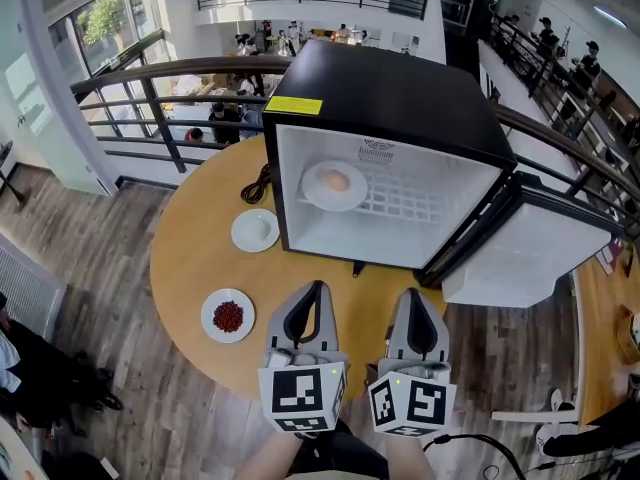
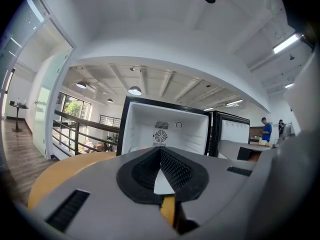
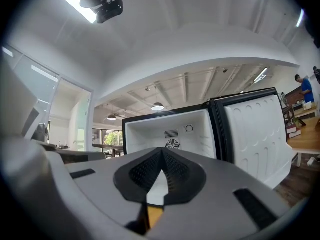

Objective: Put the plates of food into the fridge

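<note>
Item 1, my left gripper (image 1: 318, 290): held low at the near edge of the round tabletop (image 1: 195, 253), pointing at the fridge (image 1: 390, 88). Jaws clenched tip to tip, nothing between them.

Item 2, my right gripper (image 1: 414, 296): just beside the left, parallel, same aim. Jaws pressed together, empty.

Item 3, the fridge: black shell, white interior, door (image 1: 530, 253) swung wide to my right.

Item 4, plate with pale round food (image 1: 335, 185): white, lying flat on the wire shelf inside the fridge.

Item 5, small white plate (image 1: 255, 230): on the tabletop, just beside the fridge's left front corner.

Item 6, plate of red food (image 1: 228, 315): on the tabletop, left of my left gripper, apart from it.
</note>
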{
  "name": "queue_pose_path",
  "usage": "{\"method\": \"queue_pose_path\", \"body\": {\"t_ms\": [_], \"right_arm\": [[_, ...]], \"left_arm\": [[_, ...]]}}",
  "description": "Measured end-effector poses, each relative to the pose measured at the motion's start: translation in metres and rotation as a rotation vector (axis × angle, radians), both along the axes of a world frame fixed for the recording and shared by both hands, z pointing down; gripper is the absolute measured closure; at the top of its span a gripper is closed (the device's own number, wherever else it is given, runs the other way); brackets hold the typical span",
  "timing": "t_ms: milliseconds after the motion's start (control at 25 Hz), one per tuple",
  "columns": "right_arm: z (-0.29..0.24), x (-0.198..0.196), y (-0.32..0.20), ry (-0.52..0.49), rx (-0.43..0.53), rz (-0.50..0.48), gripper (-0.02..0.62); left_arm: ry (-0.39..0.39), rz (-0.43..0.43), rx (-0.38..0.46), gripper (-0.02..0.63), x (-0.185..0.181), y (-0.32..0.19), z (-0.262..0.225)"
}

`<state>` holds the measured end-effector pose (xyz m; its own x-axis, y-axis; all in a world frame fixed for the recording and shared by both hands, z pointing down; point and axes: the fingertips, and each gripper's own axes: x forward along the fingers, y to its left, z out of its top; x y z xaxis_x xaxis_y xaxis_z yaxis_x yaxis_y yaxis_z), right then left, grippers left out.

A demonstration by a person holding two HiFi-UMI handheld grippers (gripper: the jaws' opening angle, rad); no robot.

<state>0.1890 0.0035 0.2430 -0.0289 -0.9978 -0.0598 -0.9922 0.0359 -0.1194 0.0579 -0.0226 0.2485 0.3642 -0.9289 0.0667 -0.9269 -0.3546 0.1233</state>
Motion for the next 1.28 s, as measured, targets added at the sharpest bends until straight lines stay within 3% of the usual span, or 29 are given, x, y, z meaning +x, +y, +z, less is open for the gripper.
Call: {"method": "queue_pose_path", "body": {"t_ms": [280,480,960,1280], "right_arm": [[-0.003,-0.005,0.015,-0.005,0.011,-0.036,0.583],[-0.001,-0.015,0.017,-0.019,0.012,-0.094,0.583],[0.029,-0.104,0.014,-0.057,-0.071,-0.337,0.583],[0.045,-0.147,-0.002,-0.033,-0.110,-0.398,0.583]], "left_arm": [[0.004,-0.047,-0.007,0.598,-0.015,0.017,0.000],[0.073,-0.102,-0.095,0.598,-0.040,0.028,0.017],[0.142,-0.367,-0.208,0.598,-0.163,0.076,0.059],[0.136,-0.478,-0.252,0.598,-0.235,0.085,0.080]]}}
